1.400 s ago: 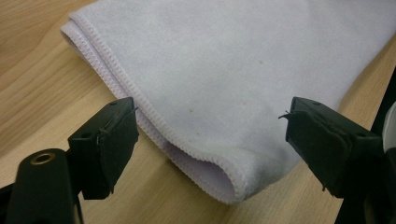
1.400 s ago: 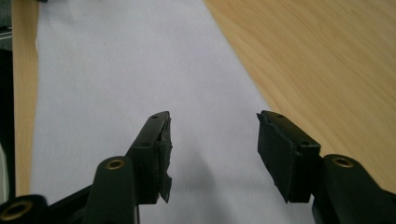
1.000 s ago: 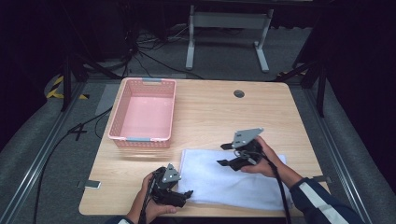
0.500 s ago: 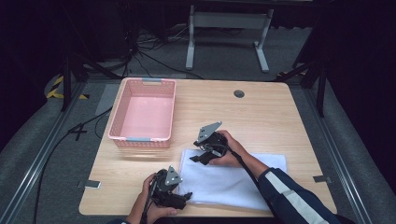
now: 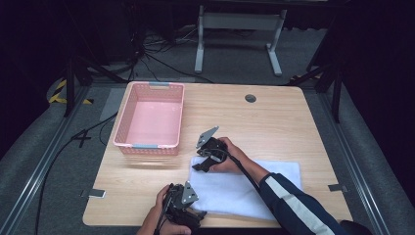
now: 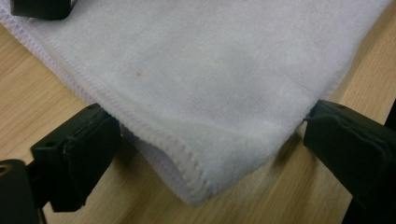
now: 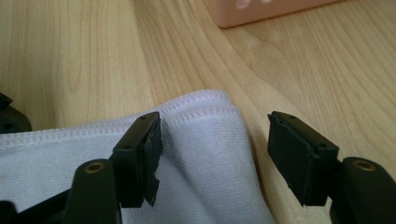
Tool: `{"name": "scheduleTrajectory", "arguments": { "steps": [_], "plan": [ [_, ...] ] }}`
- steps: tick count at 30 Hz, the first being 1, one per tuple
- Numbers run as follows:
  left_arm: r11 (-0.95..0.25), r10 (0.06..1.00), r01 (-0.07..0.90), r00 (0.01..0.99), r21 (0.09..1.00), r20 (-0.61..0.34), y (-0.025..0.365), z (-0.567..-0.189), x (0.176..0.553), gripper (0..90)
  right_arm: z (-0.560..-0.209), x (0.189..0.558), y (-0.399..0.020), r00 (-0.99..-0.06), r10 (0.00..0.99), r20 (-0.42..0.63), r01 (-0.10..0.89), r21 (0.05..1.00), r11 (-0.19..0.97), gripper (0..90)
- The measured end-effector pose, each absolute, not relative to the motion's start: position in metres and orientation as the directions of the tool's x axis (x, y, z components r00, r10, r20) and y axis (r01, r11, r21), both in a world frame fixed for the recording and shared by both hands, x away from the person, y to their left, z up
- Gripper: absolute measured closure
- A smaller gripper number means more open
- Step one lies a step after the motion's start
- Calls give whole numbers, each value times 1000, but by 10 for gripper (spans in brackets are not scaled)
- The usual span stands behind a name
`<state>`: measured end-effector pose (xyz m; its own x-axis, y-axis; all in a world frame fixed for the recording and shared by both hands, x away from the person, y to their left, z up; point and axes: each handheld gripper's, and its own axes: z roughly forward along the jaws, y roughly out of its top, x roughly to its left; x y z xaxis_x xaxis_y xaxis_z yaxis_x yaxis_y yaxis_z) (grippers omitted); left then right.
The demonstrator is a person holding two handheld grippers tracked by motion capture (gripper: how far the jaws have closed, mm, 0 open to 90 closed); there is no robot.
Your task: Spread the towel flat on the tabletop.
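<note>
White towel (image 5: pixel 244 188) lies flat at the table's (image 5: pixel 274 122) 6 o'clock edge. My left gripper (image 6: pixel 210 140) straddles its near-left corner, jaws just opened wide, released. Right gripper (image 7: pixel 215 149) straddles the far-left corner, jaws opening, not pinching. Pink basket (image 5: pixel 150 120) sits at 10 o'clock.

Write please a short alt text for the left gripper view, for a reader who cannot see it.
A corner of a folded white towel lies on a wooden table between the two black jaws of the left tongs, which stand open on either side of the corner without pressing it. The stitched hem shows two layers at the corner.
</note>
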<state>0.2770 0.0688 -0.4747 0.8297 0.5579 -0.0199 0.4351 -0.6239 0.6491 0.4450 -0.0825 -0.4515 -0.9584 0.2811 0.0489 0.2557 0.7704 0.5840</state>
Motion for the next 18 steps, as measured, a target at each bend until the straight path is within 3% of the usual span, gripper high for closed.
{"name": "scheduleTrajectory", "arguments": {
  "steps": [2, 6, 9, 13, 14, 15, 18],
  "plan": [
    [-622, 556, 430, 831, 654, -18, 65, -475, 277, 34, -452, 447, -84, -955, 290, 58, 268, 584, 766, 355],
    [-611, 561, 429, 828, 665, -19, 59, -474, 280, 82, -450, 443, -82, -969, 236, 74, 235, 573, 785, 598],
    [-607, 551, 410, 834, 681, -12, 57, -472, 283, 204, -449, 443, -82, -972, 216, 95, 231, 566, 791, 681],
    [-600, 559, 415, 829, 684, -13, 59, -469, 287, 520, -448, 442, -82, -974, 207, 96, 224, 565, 794, 738],
    [-605, 558, 414, 830, 680, -8, 61, -467, 288, 520, -447, 442, -81, -977, 198, 83, 210, 562, 800, 743],
    [-612, 558, 418, 830, 672, -8, 63, -466, 288, 611, -446, 440, -79, -978, 196, 66, 199, 556, 807, 749],
    [-620, 565, 428, 825, 657, -4, 70, -464, 288, 684, -441, 437, -71, -983, 181, 38, 171, 553, 816, 760]
  ]
}}
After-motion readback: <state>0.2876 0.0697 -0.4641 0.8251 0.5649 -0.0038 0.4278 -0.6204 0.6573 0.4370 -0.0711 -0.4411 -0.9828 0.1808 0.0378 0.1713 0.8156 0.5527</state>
